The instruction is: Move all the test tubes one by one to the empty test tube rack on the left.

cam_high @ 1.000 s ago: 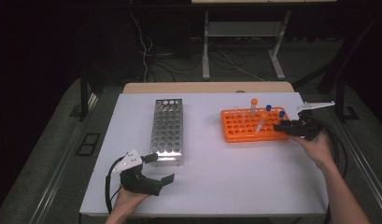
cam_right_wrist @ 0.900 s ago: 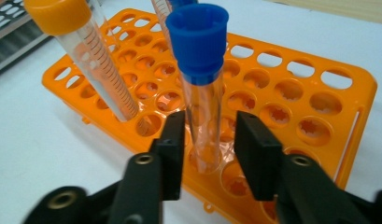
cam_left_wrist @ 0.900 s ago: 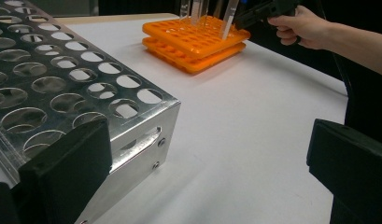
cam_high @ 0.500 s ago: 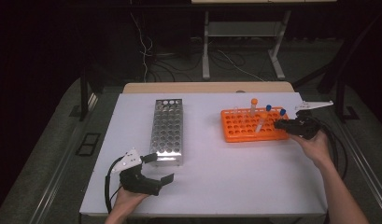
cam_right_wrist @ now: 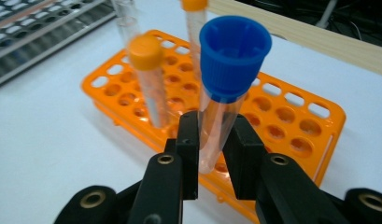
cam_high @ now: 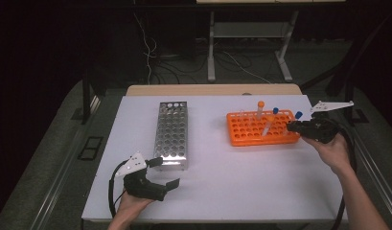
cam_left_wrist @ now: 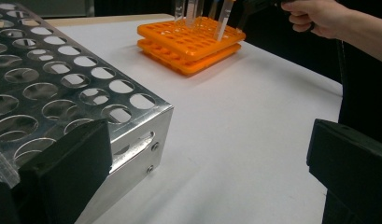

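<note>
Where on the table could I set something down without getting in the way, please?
The widest bare patch lies between the metal rack and the orange rack, running down to the near edge of the table. It is crowded at the orange rack's right end, where the right gripper clamps a blue-capped tube.

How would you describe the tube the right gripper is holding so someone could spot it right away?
Start at the orange rack on the right half of the white table. At its right end, the right gripper is shut on a clear tube, slightly above the rack. Its blue cap sets it apart from the orange-capped tubes nearby, and it is the one clamped between black jaws.
</note>
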The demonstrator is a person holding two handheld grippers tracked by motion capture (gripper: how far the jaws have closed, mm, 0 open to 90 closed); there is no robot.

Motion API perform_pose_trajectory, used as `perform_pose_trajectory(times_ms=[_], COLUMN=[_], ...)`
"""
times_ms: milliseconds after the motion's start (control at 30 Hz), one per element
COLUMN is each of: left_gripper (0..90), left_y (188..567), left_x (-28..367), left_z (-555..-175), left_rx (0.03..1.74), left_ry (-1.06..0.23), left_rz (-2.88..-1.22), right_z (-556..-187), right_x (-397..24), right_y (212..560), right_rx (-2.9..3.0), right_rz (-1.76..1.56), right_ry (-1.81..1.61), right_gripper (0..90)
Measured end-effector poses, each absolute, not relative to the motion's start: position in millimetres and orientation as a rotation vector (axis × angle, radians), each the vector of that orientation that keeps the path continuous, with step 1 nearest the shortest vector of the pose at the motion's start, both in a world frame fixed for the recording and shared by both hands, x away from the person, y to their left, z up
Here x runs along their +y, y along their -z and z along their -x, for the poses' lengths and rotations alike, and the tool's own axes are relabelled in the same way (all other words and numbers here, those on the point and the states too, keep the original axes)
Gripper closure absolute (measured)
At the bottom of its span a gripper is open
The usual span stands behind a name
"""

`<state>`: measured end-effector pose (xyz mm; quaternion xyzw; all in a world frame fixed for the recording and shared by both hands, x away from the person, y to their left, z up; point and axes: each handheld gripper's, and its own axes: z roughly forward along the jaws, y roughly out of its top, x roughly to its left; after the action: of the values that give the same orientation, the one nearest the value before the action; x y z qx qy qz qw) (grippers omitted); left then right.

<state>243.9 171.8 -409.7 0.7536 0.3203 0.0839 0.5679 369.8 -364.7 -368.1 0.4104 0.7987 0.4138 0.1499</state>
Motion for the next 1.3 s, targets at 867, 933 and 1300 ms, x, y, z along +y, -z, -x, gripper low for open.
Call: perform_pose_trajectory(times_ms=[867,933,1300], left_gripper=[0.0,0.0,0.0], left_y=[381.6,376.9,359.3], left_x=[160.2,155.0,140.4], left_z=[-255.0,-258.8,-271.2], left_rx=[0.703,0.683,0.629], left_ry=[-0.168,-0.145,-0.131], left_rz=[-1.84,-1.881,-1.949], right_z=[-328.1,-327.7,-328.1], right_x=[-295.2,-281.3,-242.3], right_y=[329.9,327.5,319.5], right_rx=[2.513,2.554,2.636], right_rz=[-0.928,-0.88,-0.764], right_ry=[-1.269,-1.267,-1.279], right_gripper=[76.0,76.0,76.0])
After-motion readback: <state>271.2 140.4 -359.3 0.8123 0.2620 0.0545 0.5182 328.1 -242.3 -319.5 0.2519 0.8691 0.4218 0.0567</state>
